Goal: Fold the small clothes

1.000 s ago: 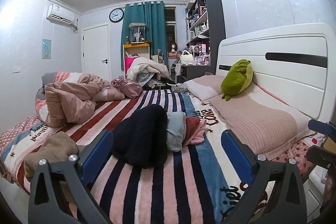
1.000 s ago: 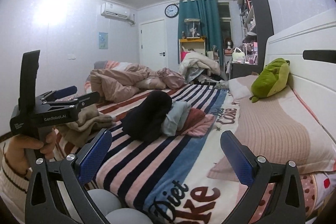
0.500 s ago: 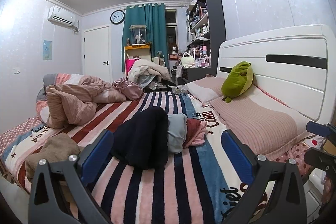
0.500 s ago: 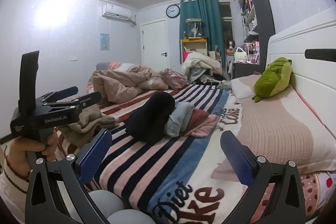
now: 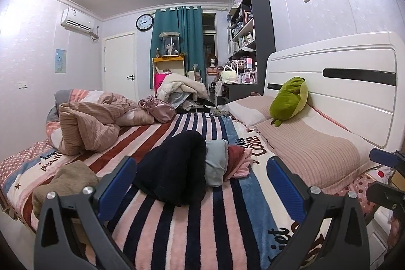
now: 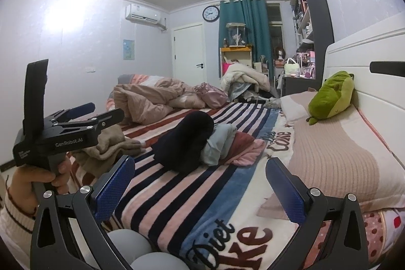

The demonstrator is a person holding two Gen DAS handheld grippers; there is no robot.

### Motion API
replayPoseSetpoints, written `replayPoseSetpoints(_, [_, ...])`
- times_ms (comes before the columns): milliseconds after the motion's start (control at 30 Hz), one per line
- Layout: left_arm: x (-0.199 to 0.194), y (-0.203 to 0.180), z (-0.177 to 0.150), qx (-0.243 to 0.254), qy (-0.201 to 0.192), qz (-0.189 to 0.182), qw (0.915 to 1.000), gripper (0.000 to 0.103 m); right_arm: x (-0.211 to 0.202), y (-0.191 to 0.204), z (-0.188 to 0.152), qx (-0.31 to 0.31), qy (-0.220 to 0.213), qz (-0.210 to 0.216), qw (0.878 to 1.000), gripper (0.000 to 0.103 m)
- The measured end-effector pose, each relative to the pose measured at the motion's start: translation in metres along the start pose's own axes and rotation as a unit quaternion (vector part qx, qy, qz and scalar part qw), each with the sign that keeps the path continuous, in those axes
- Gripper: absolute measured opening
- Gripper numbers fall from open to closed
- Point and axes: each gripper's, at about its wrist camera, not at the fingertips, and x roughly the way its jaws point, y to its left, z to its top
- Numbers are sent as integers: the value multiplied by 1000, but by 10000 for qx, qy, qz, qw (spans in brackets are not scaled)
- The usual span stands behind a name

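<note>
Left gripper [image 5: 201, 184] & right gripper [image 6: 200, 181]: blue-padded fingers [image 5: 117, 181] spread wide, nothing held, above striped fleece bed blanket [image 5: 192, 224]. Pile of dark navy, pale blue, red/pink small clothes [image 5: 192, 163] mid-bed, ahead of both, untouched.

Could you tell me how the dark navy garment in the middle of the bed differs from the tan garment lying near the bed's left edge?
The dark navy garment is near black and sits in a tall mound; the tan garment is light brown and lies lower and flatter. The navy one rests against the light blue garment in a cluster, while the tan one lies apart on its own. Both are unfolded, on the striped blanket, and neither gripper touches them.
</note>
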Motion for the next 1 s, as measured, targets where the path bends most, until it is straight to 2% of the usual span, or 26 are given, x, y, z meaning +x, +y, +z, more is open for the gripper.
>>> replayPoseSetpoints(1000, [-2,-5,-3,-55,11,-116,9999,102,9,2,1,43,-8,105,9999,103])
